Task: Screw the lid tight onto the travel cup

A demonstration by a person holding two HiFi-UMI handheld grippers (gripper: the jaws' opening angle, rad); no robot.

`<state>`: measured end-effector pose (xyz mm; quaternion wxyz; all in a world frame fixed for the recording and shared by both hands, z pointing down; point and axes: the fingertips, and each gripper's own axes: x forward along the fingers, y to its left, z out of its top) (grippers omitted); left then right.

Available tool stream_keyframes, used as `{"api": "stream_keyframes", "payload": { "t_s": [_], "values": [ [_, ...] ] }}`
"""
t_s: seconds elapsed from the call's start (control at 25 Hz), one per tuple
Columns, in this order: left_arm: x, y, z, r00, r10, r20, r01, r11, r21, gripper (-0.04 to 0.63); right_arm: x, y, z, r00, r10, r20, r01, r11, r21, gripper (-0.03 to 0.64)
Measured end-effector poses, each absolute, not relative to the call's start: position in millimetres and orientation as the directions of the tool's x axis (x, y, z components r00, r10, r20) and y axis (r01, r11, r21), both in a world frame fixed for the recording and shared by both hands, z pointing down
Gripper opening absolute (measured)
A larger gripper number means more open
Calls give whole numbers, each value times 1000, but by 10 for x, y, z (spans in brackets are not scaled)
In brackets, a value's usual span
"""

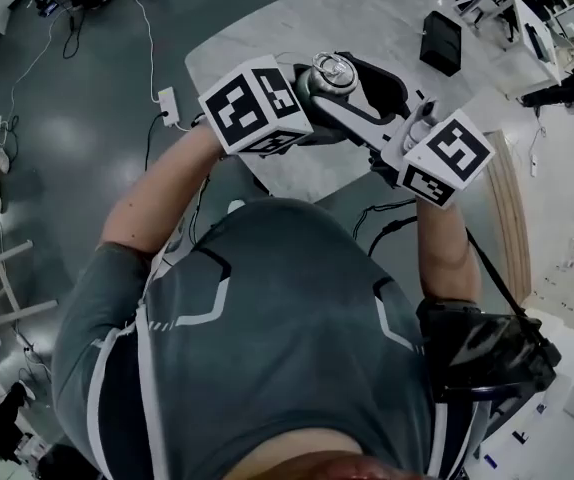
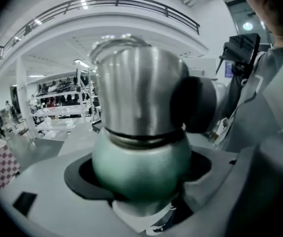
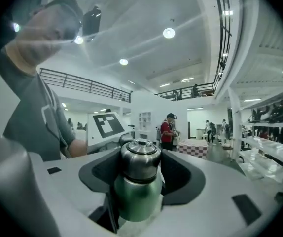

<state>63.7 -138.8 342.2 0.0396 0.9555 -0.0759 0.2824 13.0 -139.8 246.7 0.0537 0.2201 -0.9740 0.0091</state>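
Observation:
The travel cup (image 1: 332, 73), a green body under a steel lid, is held up between both grippers above the near edge of a table. In the left gripper view the green body (image 2: 141, 164) fills the space between the jaws of my left gripper (image 2: 141, 181), which is shut on it. The steel lid (image 2: 139, 90) rises above, with a dark pad (image 2: 195, 105) of the other gripper against its right side. In the right gripper view my right gripper (image 3: 140, 174) has its dark pads against the lid (image 3: 140, 159) and the top of the green body (image 3: 137, 196).
A pale marble-look table (image 1: 367, 18) lies below the cup, with a black box (image 1: 442, 40) at its far right. A power strip (image 1: 169, 105) and cables lie on the grey floor to the left. People (image 3: 168, 131) stand far off near a checkered table (image 3: 193, 148).

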Motion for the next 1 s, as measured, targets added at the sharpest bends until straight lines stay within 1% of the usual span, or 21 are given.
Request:
{"api": "stream_keyframes", "payload": {
  "t_s": [0.08, 0.12, 0.16, 0.24, 0.32, 0.4, 0.44, 0.48, 0.52, 0.6, 0.68, 0.76, 0.8, 0.84, 0.88, 0.96, 1.0],
  "values": [
    [664, -1262, 3335, 864, -38, 502, -78, -995, 60, 399, 135, -1298, 2406, -939, -333, 87, -335, 942, -5, 267],
    [676, -1158, 3267, 881, 25, 473, -11, -997, 73, 399, 136, -1213, 2361, -963, -259, 71, -261, 965, -13, 280],
    [681, -1040, 3200, 889, 91, 448, 61, -995, 80, 399, 138, -1113, 2314, -983, -174, 56, -176, 984, -23, 311],
    [676, -799, 3094, 882, 211, 421, 194, -977, 84, 399, 159, -918, 2213, -1000, -9, 23, -10, 999, -38, 314],
    [682, -579, 3050, 850, 316, 421, 305, -948, 96, 399, 202, -765, 2124, -994, 113, -2, 113, 993, -34, 314],
    [691, -435, 3051, 817, 384, 430, 376, -920, 109, 399, 205, -655, 2092, -980, 198, 6, 197, 980, -16, 313],
    [691, -422, 3060, 811, 387, 439, 382, -918, 104, 399, 176, -633, 2101, -976, 218, 21, 218, 976, -7, 311],
    [683, -455, 3073, 814, 368, 449, 367, -926, 93, 399, 130, -645, 2120, -975, 218, 37, 218, 976, -4, 310],
    [664, -522, 3090, 823, 332, 461, 335, -939, 78, 399, 78, -691, 2144, -979, 198, 48, 197, 980, -9, 281],
    [612, -717, 3141, 845, 227, 484, 231, -972, 52, 399, 1, -847, 2193, -994, 101, 49, 99, 994, -36, 276],
    [582, -958, 3244, 849, 79, 522, 77, -997, 26, 399, -7, -1039, 2282, -995, -77, 61, -80, 996, -45, 275],
    [552, -1212, 3387, 821, -79, 566, -86, -996, -15, 399, 18, -1231, 2415, -952, -291, 91, -296, 954, -41, 275],
    [538, -1299, 3446, 805, -127, 579, -137, -990, -26, 399, 28, -1302, 2474, -924, -367, 103, -374, 926, -47, 275],
    [534, -1334, 3484, 800, -139, 583, -156, -988, -22, 399, 31, -1338, 2513, -909, -402, 111, -410, 910, -57, 275],
    [539, -1315, 3491, 808, -119, 577, -141, -990, -7, 399, 29, -1330, 2524, -913, -393, 113, -401, 914, -62, 275],
    [564, -1147, 3420, 841, -17, 540, -35, -999, 23, 399, 29, -1196, 2462, -956, -279, 95, -285, 957, -53, 276],
    [571, -1029, 3359, 853, 48, 519, 38, -999, 30, 399, 39, -1097, 2399, -977, -199, 77, -203, 978, -46, 297]
  ]
}}
